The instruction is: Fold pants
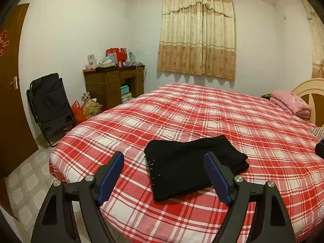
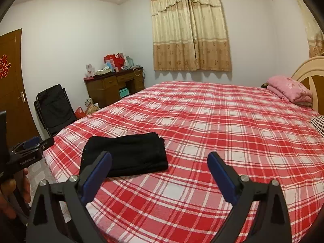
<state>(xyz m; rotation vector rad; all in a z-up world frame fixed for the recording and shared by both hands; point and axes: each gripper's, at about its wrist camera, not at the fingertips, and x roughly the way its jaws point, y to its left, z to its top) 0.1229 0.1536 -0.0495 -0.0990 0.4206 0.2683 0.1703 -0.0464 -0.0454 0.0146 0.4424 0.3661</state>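
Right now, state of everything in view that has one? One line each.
black pants: folded into a compact stack, lying flat on the bed, not held.
left tongs: open, empty, above the bed's near edge.
right tongs: open, empty, to the right of the pants.
plaid bedspread: spread flat over the bed.
pink blanket: folded, by the headboard.
curtains: drawn shut.
door: shut, as far as visible.

Both wrist views overlook the bed (image 1: 182, 109) toward the curtain (image 2: 191, 28).
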